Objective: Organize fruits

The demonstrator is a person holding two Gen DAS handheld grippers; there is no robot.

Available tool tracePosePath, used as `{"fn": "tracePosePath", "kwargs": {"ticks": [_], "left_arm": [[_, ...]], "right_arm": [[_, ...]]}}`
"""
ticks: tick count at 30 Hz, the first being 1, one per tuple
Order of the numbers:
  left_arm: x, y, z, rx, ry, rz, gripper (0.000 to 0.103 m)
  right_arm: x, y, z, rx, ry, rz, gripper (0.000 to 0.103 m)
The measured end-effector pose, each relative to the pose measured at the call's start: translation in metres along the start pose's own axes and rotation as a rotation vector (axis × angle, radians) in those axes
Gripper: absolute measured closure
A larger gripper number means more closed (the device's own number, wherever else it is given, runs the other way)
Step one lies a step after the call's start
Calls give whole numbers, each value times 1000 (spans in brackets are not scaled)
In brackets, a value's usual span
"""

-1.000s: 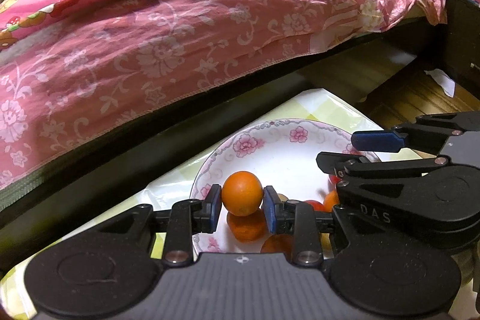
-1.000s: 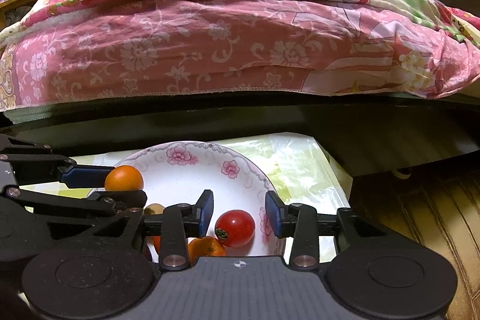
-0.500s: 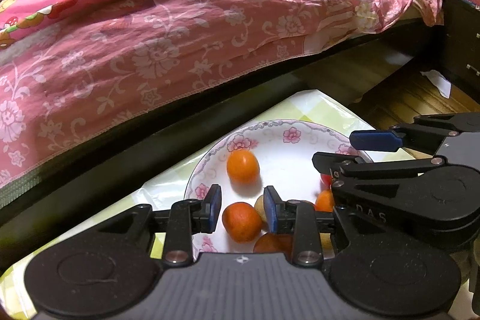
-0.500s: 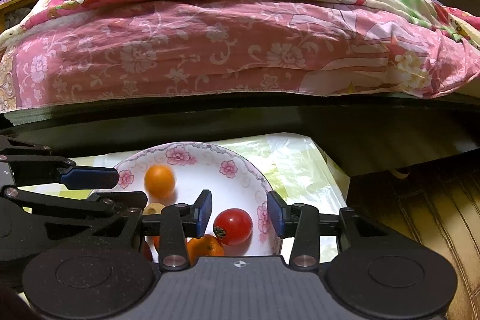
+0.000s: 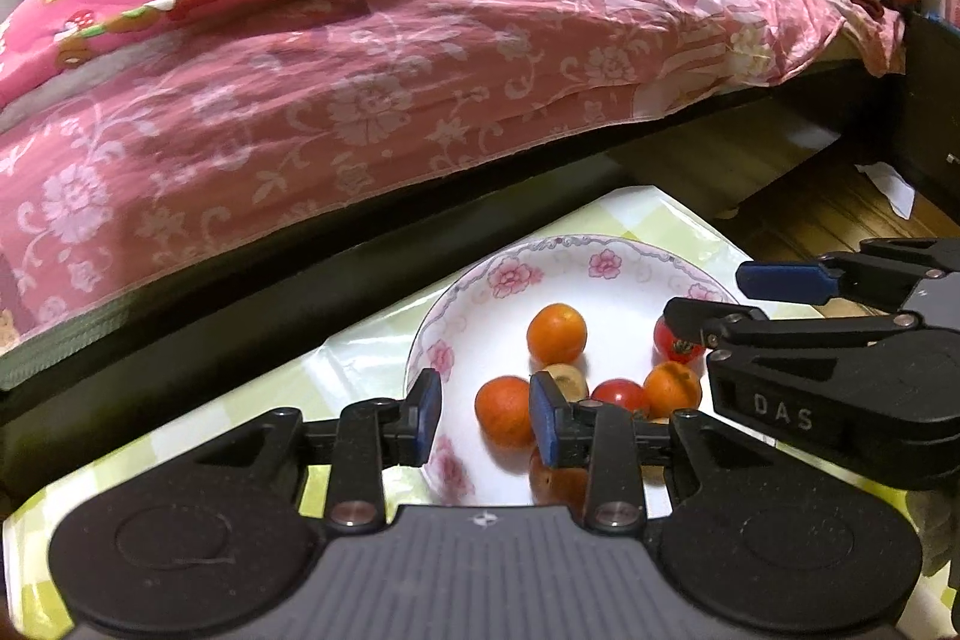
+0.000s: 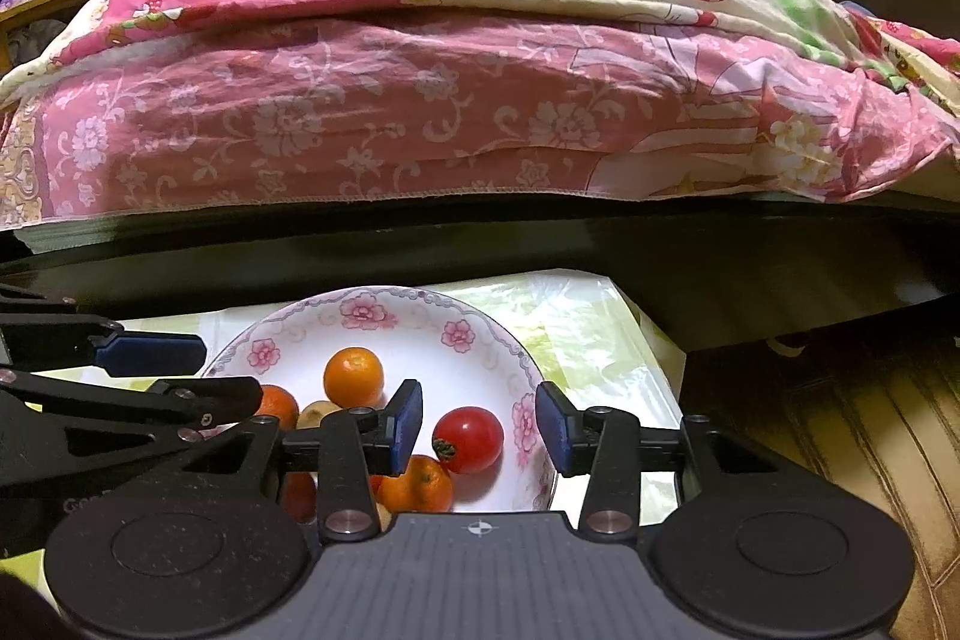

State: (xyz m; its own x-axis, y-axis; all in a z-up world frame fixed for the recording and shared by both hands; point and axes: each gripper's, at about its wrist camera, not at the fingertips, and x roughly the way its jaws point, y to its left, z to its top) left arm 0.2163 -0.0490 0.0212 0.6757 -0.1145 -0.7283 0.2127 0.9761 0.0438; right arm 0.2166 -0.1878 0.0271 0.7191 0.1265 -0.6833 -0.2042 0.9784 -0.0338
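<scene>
Below the left gripper [image 5: 483,415], whose parted jaws grasp nothing, an orange [image 5: 556,333] rests on the floral plate [image 5: 516,274]. From the right view, the right gripper [image 6: 477,424] hangs released above a tomato [image 6: 468,439]; checked tablecloth [image 6: 588,334], pink-quilted bed [image 6: 420,112] behind.

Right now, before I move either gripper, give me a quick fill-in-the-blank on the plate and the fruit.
1. All the fruit lies on a white plate whose rim bears ___ flowers.
2. The left gripper has its jaws ___, with nothing clamped between them.
3. The fruit lying farthest back on the plate is an ___.
4. The tomato near the plate's right rim in the right wrist view is ___ in colour.

Missing words: pink; open; orange; red
</scene>
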Motion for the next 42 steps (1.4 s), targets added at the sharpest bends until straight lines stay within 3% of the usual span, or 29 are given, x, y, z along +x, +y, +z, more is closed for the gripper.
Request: {"fn": "tracePosePath", "kwargs": {"ticks": [11,26,42], "left_arm": [[-21,2,-7,-29,-27,31,53],[-50,-1,-21,-18,-86,129,16],[-71,-4,-38,-20,-99,185,3]], "right_arm": [[-23,2,-6,-4,-7,-26,61],[-52,14,-13,-16,-39,-40,55],[-74,21,-28,13,-30,-40,54]]}}
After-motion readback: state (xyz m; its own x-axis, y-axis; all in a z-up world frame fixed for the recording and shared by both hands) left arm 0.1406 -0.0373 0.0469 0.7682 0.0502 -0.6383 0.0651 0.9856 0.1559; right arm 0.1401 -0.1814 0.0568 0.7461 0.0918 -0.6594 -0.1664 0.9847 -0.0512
